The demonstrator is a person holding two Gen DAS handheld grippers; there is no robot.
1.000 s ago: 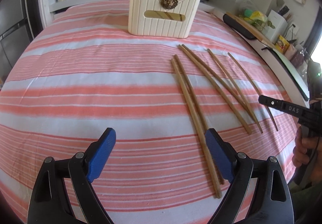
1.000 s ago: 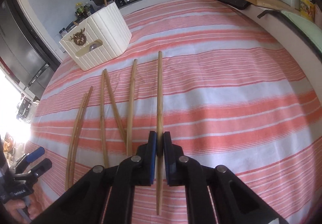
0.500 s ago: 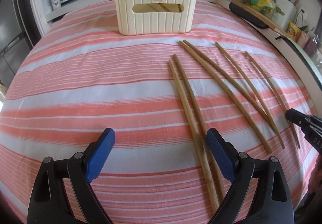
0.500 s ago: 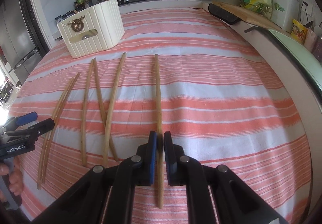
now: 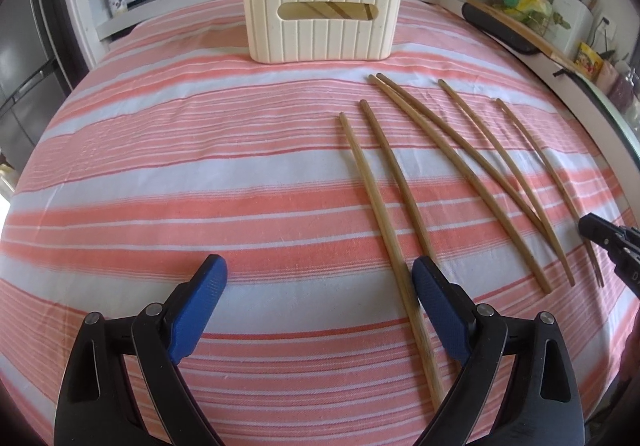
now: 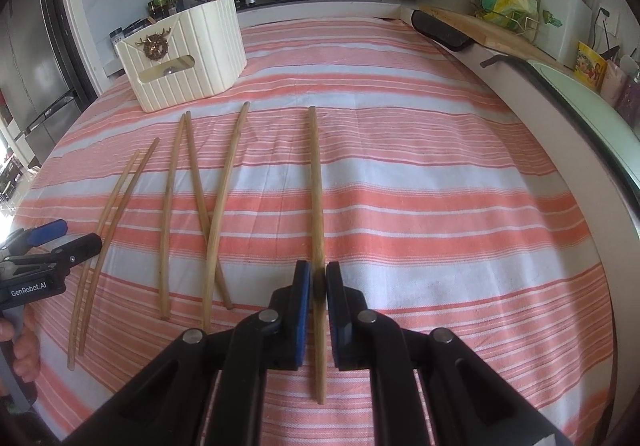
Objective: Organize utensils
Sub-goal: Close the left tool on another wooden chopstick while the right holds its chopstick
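Gripping one chopstick (image 6: 316, 205) near its close end, the right gripper (image 6: 318, 282) has its jaws pressed onto the stick, which runs straight away from it over the striped cloth (image 6: 440, 205) on the counter. Left of it in the right wrist view lie a single chopstick (image 6: 222, 205), a crossed pair (image 6: 188, 201) and, nearest the counter's left edge, a close-set pair (image 6: 108, 234). Beside that last pair hangs the left gripper (image 5: 320, 286), jaws spread wide and holding nothing; in its own view the near end of one stick lies on the cloth between its blue pads (image 5: 438, 306), close to the right one. Toward the counter's far edge, beyond the tips of the sticks, stands a ribbed cream holder (image 5: 324, 1) with a brass stag badge and a slot in its front.
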